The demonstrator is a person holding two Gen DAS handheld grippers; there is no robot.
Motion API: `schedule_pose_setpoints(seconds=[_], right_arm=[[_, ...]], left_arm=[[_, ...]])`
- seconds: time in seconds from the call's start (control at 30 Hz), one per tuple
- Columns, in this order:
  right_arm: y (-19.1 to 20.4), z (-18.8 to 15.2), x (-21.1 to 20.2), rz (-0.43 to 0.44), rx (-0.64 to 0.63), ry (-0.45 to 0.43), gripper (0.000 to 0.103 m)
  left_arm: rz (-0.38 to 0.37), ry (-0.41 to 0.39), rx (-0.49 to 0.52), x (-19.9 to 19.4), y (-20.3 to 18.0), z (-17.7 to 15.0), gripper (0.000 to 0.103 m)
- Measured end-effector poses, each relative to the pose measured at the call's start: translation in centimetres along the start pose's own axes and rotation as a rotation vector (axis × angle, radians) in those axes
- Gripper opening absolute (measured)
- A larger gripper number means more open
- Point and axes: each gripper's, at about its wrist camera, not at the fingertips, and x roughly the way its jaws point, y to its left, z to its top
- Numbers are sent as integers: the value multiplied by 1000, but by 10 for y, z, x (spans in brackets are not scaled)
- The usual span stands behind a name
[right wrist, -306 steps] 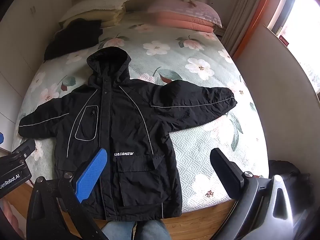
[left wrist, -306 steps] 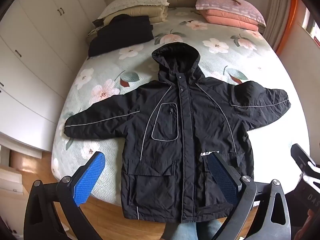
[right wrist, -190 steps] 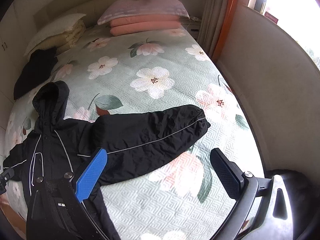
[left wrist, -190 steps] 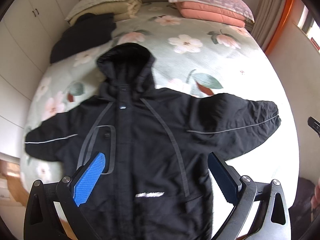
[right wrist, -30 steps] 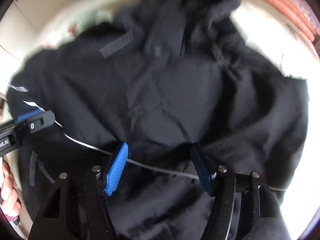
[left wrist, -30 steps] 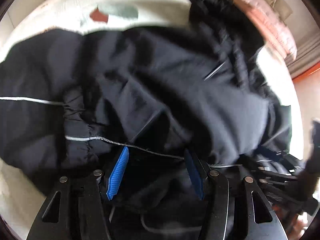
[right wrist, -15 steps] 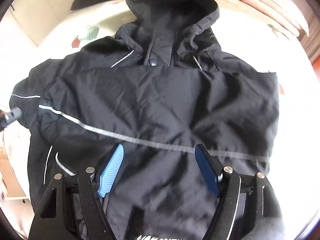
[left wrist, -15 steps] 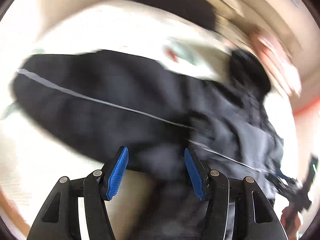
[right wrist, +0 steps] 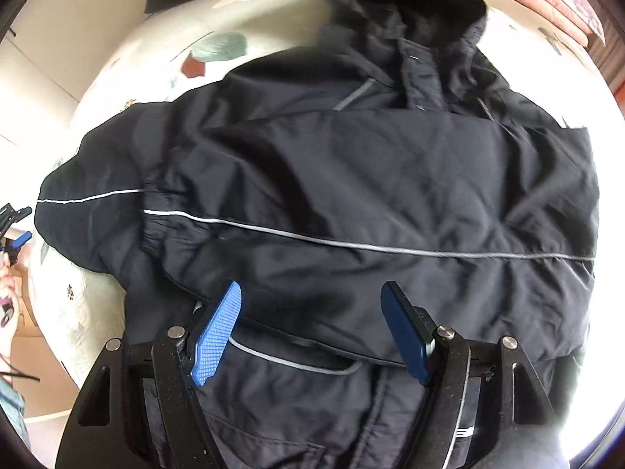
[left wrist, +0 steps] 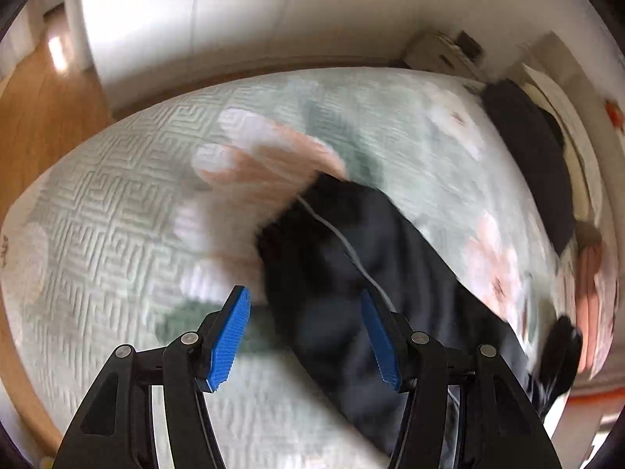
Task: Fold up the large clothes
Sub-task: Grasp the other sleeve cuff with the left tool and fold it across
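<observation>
Now both hand-held grippers, left (left wrist: 304,336) and right (right wrist: 312,328), gape empty over the jacket (right wrist: 351,195).

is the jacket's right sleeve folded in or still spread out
Folded in. In the right wrist view the sleeve lies flat across the chest of the black jacket, its reflective stripe running side to side below the hood.

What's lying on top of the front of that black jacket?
One sleeve is folded across the jacket chest, its grey stripe running sideways. It covers the zipper and chest pocket, so those cannot be seen.
</observation>
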Motion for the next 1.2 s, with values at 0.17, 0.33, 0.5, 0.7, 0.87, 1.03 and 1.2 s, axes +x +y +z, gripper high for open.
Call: schedule_pose_setpoints(seconds=[0.17, 0.33, 0.5, 0.7, 0.87, 1.03, 1.2], right_arm=[[21, -1, 8, -14, -9, 25, 77], [31, -4, 11, -26, -15, 35, 77], [31, -10, 9, -31, -15, 23, 77], [12, -22, 9, -6, 20, 24, 77], [-11, -32, 0, 17, 24, 8, 77], [-50, -45, -21, 26, 44, -14, 77], [-102, -59, -44, 16, 89, -38, 77]], left_arm=[[-77, 62, -48, 40, 20, 14, 60], [-104, 29, 30, 40, 6, 14, 31], [-32, -42, 173, 17, -29, 3, 18], [-89, -117, 328, -41, -76, -34, 17], [-194, -141, 501, -94, -148, -97, 16], [-322, -141, 671, -130, -229, -176, 16], [-456, -75, 842, -134, -324, -281, 16]])
